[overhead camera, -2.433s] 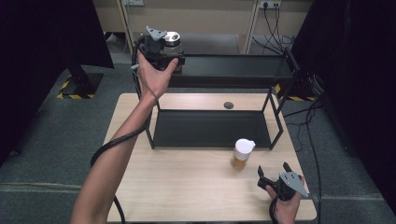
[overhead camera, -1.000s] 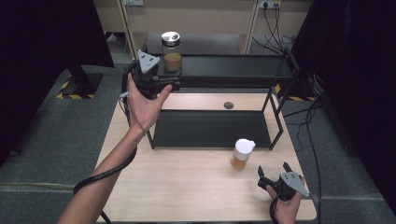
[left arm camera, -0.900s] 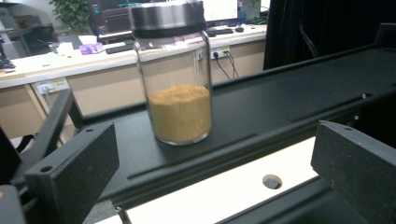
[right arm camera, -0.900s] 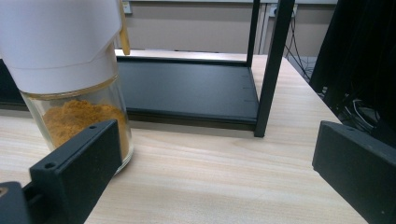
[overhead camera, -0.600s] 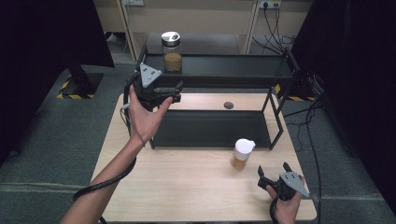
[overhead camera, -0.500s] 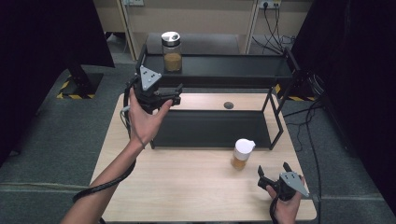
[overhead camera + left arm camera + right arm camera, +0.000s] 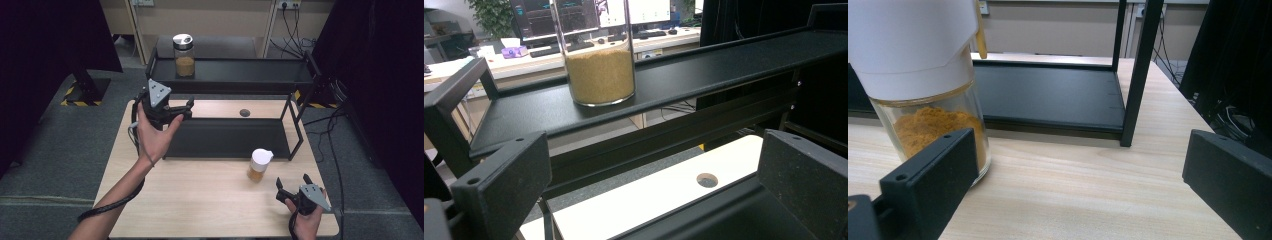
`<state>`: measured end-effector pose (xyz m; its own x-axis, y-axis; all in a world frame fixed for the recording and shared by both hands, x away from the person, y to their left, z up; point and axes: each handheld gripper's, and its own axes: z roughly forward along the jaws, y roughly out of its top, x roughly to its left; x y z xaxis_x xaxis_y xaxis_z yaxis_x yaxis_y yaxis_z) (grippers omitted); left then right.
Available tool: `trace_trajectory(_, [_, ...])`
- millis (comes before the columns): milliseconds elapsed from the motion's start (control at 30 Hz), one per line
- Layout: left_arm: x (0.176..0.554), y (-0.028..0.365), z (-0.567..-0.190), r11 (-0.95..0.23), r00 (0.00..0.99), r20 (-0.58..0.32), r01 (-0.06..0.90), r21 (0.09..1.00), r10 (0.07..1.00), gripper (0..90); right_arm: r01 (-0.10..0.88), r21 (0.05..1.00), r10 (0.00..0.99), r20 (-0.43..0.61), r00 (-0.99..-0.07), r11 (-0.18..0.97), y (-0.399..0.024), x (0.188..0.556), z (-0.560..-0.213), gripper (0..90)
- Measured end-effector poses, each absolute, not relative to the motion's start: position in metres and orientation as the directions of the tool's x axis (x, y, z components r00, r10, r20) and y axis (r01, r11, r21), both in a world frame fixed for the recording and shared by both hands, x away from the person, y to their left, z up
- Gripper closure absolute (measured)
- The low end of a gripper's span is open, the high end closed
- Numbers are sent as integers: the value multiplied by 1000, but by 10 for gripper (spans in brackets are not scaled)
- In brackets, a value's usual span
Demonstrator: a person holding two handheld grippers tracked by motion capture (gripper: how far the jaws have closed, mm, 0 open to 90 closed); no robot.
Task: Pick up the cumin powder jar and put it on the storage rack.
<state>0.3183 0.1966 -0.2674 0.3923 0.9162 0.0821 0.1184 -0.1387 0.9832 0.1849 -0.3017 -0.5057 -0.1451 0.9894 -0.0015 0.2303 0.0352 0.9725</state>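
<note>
Your glass jar with the metal lid (image 7: 184,55) is standing upright on the black rack's top shelf (image 7: 240,75), at about 11 o'clock of the table, half full of brownish grains. Your white-capped spice jar (image 7: 260,165) is standing upright on the wooden table (image 7: 200,195) at about 4 o'clock, holding orange powder.

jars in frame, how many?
2. A glass jar with a metal lid stands on the rack's top shelf, left end. A white-capped spice jar stands on the table, in front of the rack's lower shelf, near the right gripper. None seem hidden.
</note>
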Motion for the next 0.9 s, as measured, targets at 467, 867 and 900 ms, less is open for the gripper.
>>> trace_trajectory(467, [308, 203, -298, -108, 401, 46, 133, 985, 915, 0, 231, 972, 989, -4, -145, 38, -301, 185, -505, 15])
trace_trajectory(867, [298, 209, -327, -104, 408, 32, 154, 983, 912, 0, 231, 972, 989, -11, -146, 45, -300, 185, -505, 15])
trace_trajectory(900, [297, 210, -330, -105, 410, 33, 155, 982, 912, 0, 232, 972, 989, -9, -145, 43, -300, 185, -505, 15])
